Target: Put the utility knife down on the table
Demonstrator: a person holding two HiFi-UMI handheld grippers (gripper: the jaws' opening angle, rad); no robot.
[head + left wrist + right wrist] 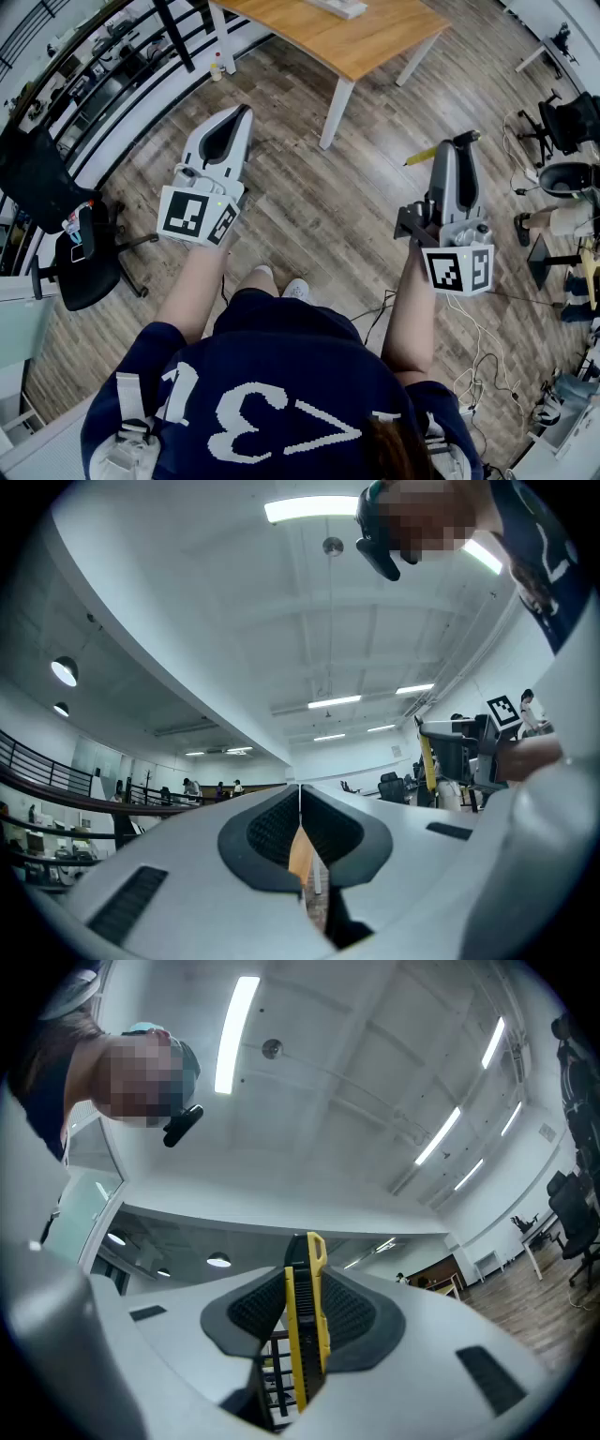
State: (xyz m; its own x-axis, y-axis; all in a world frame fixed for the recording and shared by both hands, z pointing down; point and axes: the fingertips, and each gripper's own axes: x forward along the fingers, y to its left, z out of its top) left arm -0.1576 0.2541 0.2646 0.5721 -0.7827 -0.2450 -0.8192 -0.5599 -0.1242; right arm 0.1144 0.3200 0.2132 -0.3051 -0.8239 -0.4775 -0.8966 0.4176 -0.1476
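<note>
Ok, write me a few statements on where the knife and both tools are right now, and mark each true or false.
1. The right tool grips the yellow utility knife. True.
2. The knife lies on the wooden table. False: it is held in the right tool, above the floor and short of the table.
3. The left tool holds a second knife. False: its jaws are together with nothing between them.
4. A black office chair stands on the person's left. True.
</note>
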